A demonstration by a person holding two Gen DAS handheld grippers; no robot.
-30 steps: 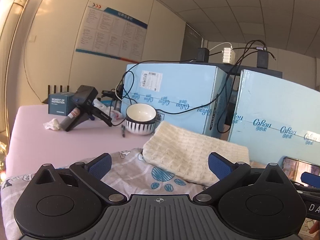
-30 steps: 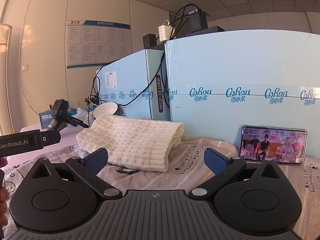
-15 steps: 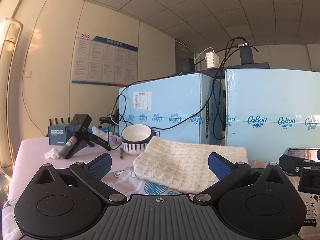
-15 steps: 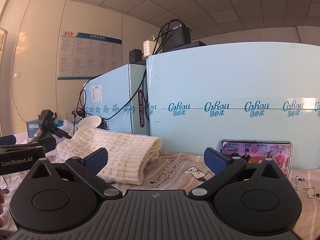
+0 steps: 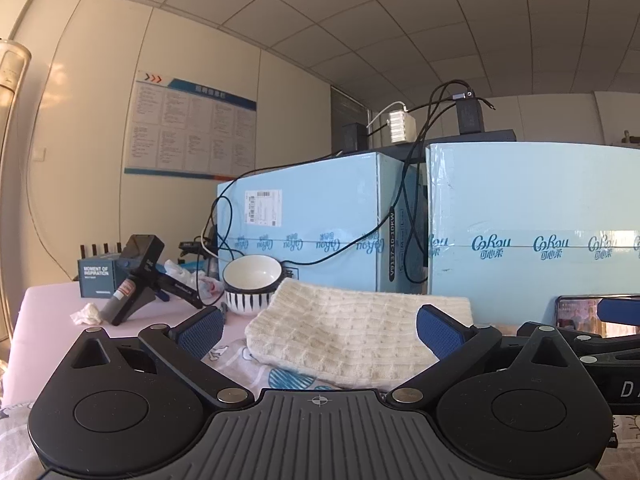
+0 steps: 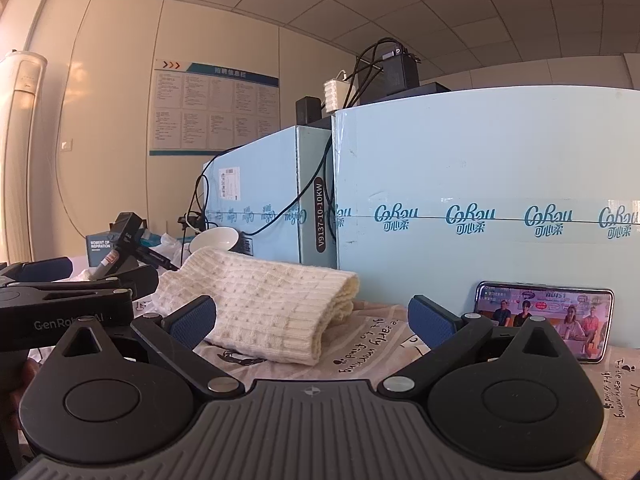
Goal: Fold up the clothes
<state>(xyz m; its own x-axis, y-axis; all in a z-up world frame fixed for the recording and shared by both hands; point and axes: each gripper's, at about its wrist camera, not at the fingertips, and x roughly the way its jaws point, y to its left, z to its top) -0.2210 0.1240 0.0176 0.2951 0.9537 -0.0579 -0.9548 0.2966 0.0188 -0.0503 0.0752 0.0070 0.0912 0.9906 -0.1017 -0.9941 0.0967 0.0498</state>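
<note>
1. Far left of the left wrist view: the pink table [image 5: 44, 320] with a dark box [image 5: 96, 278] and a black stand [image 5: 138, 276] sits lower in the frame than a second ago, and more ceiling shows. The camera has tipped up and risen.
2. Left of centre: the striped bowl [image 5: 250, 288] stands just behind the folded cream sweater [image 5: 344, 336], which lies in the middle of the frame on the printed cloth [image 5: 236, 360].
3. Centre: the left gripper [image 5: 318, 328] is spread wide and holds nothing; its blue pads frame the sweater without touching it. A second ago the paw print on the cloth was plain; now only a sliver shows beneath the sweater.
4. In the right wrist view the right gripper [image 6: 312, 322] is likewise spread and empty, above the cloth, with the sweater at centre left.
5. Lower right: the phone [image 6: 544, 320] leans against the pale blue boxes [image 6: 480, 200], nearer the frame's edge than before.
6. My reading: both tools have backed off a finished fold, so this garment looks done; the printed cloth beneath may be next.
</note>
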